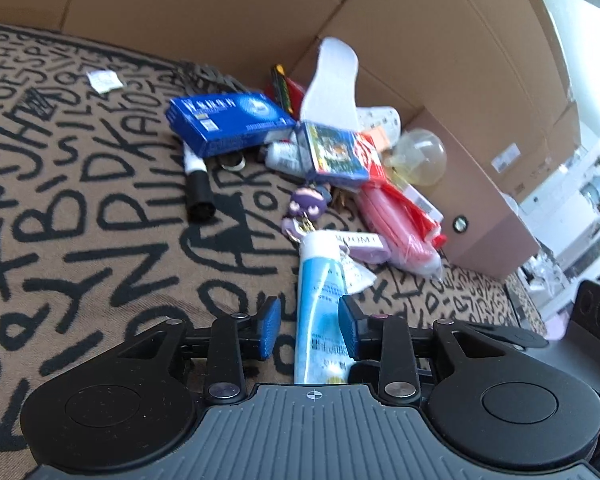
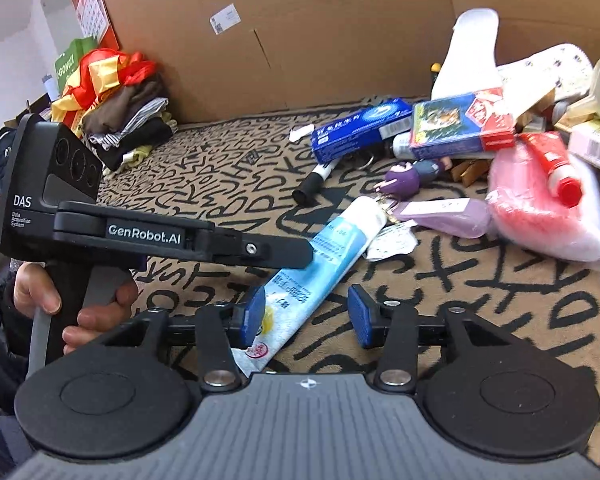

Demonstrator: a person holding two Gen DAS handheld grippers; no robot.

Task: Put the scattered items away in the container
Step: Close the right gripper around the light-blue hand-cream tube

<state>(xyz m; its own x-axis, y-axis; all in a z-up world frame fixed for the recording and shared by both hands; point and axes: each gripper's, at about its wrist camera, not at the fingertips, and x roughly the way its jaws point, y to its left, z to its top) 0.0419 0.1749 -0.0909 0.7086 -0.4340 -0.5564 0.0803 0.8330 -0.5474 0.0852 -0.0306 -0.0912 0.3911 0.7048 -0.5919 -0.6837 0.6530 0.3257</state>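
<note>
Your left gripper (image 1: 310,330) has its jaws spread, one blue pad on each side of the blue-and-white tube (image 1: 320,312); the right pad sits right against the tube's edge, while a gap shows at the left pad, so nothing is clamped. The tube lies flat on the letter-patterned blanket (image 1: 80,208), its white cap end pointing away toward the pile. Your right gripper (image 2: 306,316) is also open and holds nothing; its left pad overlaps the crimped tail of the same tube (image 2: 324,256), and your left hand (image 2: 80,304) on the other tool's handle shows at that view's left.

Just beyond the cap lie a purple figure keychain (image 1: 306,206) and a lilac packet (image 1: 364,246). To the right sits a pink bag (image 1: 396,224) in clear wrap. Farther out, a blue carton (image 1: 224,120) rests over a black-capped marker (image 1: 198,188), with a card box (image 1: 336,152) beside it, a white insole (image 1: 334,80) leaning upright behind, and a clear plastic ball (image 1: 422,156) against a small brown box (image 1: 476,200). Cardboard panels (image 1: 220,12) back the whole pile. I cannot tell which item is the container.
</note>
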